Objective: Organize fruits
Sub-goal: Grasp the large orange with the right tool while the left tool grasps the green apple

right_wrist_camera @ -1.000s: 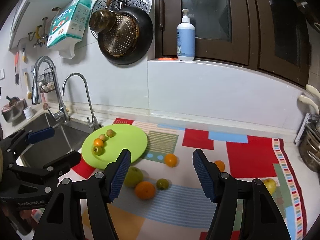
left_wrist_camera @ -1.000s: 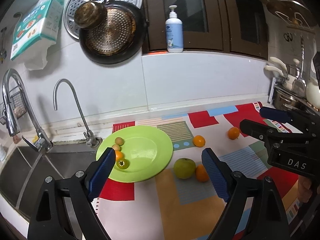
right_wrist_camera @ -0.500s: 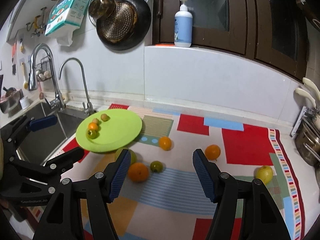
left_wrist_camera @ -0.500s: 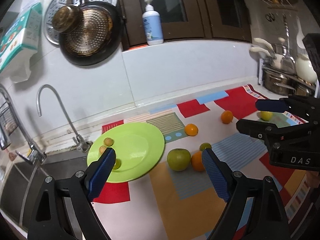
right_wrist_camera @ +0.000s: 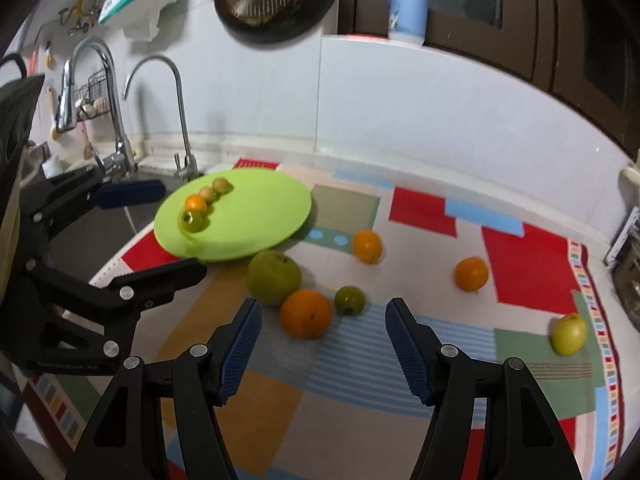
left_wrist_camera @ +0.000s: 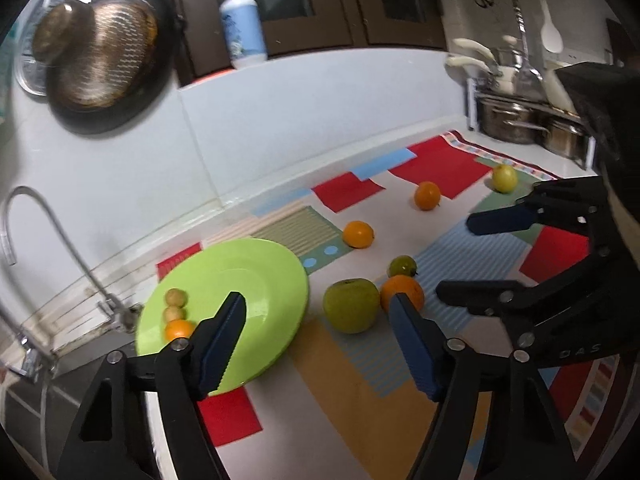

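A lime-green plate [left_wrist_camera: 256,276] [right_wrist_camera: 256,216] lies on the patterned mat and carries several small fruits [right_wrist_camera: 196,203] along its left rim. On the mat lie a green apple [left_wrist_camera: 351,306] [right_wrist_camera: 274,278], a large orange [right_wrist_camera: 306,314] and a small green fruit [right_wrist_camera: 349,300], close together. Two more oranges [right_wrist_camera: 367,245] [right_wrist_camera: 471,274] and a yellow-green fruit [right_wrist_camera: 569,334] lie farther right. My left gripper [left_wrist_camera: 316,308] hovers short of the apple, its jaws closing with nothing between them. My right gripper [right_wrist_camera: 323,312] stands open above the mat, near the large orange.
A sink with two faucets [right_wrist_camera: 176,92] is left of the plate. Pans [left_wrist_camera: 104,68] hang on the wall and a soap bottle [right_wrist_camera: 408,2] stands on the ledge. Steel pots [left_wrist_camera: 516,120] stand at the far right of the counter.
Both grippers have come down closer to the mat and the fruit. The left gripper has rolled and its jaws stand narrower. The fruit has not moved.
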